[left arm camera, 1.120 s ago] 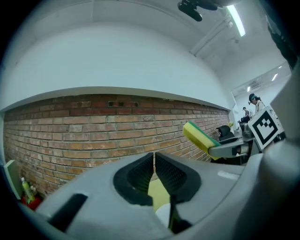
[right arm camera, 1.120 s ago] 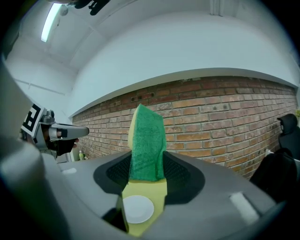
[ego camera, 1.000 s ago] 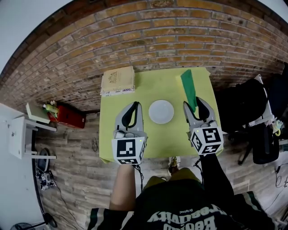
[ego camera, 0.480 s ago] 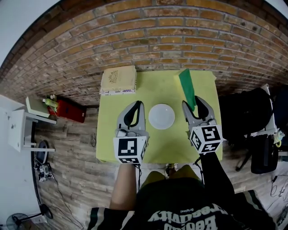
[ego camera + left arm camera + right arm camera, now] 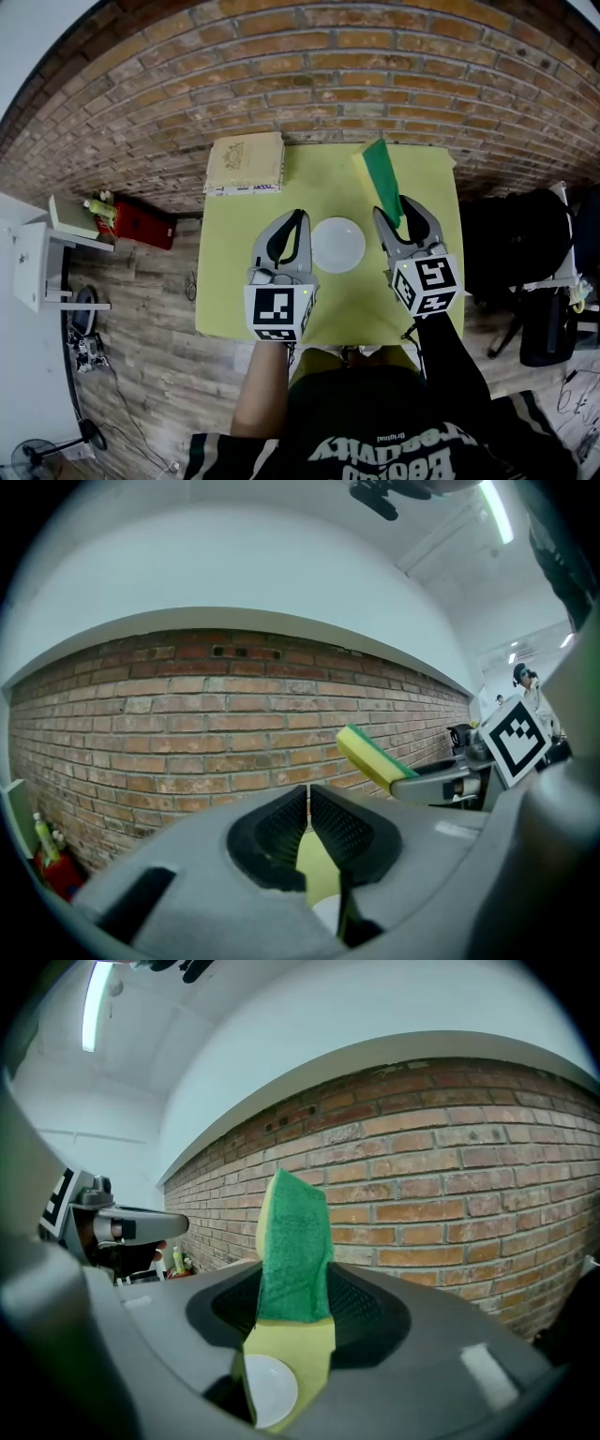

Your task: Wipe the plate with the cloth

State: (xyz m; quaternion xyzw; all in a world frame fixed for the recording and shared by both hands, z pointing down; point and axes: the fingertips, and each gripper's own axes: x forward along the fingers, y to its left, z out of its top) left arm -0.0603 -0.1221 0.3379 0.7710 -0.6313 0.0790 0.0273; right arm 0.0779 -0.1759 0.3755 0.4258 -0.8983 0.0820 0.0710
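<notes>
Holding thick green-and-yellow cloth [image 5: 382, 173] clamped in right tongs [image 5: 397, 214], beside round white plate [image 5: 337, 245] on yellow-green desk [image 5: 319, 183]; left tongs [image 5: 289, 225] together, empty. We judge wiping not begun: next, lower cloth onto plate.

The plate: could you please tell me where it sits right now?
In the head view, the plate lies near the middle of the yellow-green table, between the left tool and the right tool, which holds the green cloth.
</notes>
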